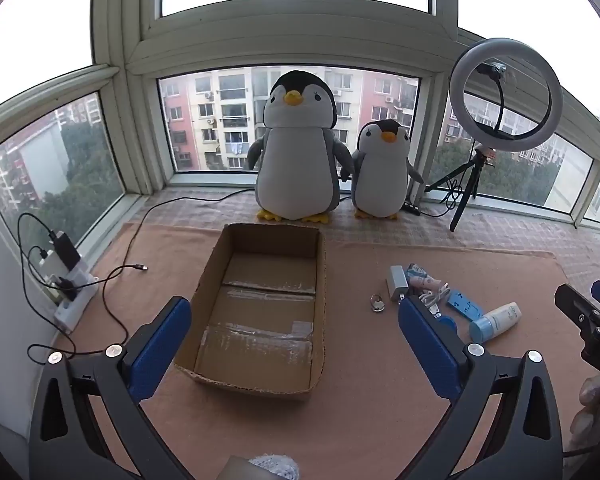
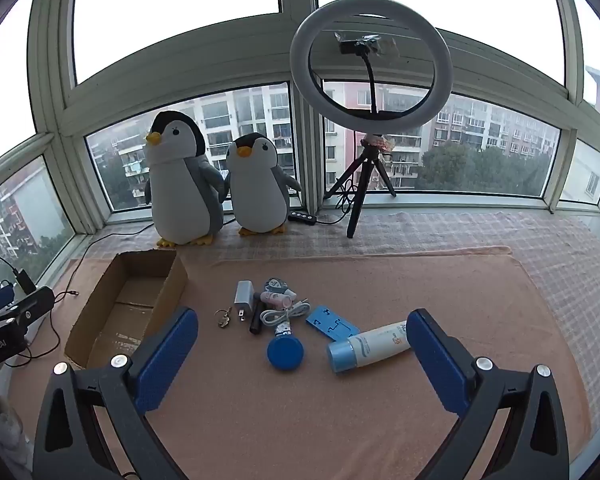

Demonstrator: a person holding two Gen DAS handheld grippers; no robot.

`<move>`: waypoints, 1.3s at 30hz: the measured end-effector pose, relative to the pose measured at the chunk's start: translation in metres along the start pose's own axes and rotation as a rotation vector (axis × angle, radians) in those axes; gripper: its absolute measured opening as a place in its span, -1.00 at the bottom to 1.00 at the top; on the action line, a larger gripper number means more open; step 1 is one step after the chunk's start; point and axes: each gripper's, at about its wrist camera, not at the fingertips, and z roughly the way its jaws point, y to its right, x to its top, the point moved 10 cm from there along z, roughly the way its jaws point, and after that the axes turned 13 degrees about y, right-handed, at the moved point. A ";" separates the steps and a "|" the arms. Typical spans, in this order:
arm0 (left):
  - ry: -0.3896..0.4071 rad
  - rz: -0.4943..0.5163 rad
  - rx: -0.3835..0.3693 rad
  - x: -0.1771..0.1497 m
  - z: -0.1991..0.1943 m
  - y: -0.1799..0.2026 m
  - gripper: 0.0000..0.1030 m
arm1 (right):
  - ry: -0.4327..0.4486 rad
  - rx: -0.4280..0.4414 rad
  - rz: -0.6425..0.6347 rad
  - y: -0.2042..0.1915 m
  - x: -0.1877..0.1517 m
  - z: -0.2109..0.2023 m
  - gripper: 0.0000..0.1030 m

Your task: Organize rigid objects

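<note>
One black tube [image 2: 255,319] shows only in the right wrist view.

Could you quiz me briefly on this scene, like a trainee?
1. True or false: the open brown cardboard box holds nothing.
2. Which lies nearest the right hand-held gripper: A white wall charger, B white tube with light-blue cap, C metal key ring?
3. How many plush penguins stand at the window?

Key: 1 true; 2 B; 3 two: the large plush penguin and the small plush penguin.
</note>
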 end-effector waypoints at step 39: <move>0.016 0.020 0.007 -0.003 -0.004 -0.001 1.00 | 0.000 0.019 -0.033 -0.019 -0.004 -0.008 1.00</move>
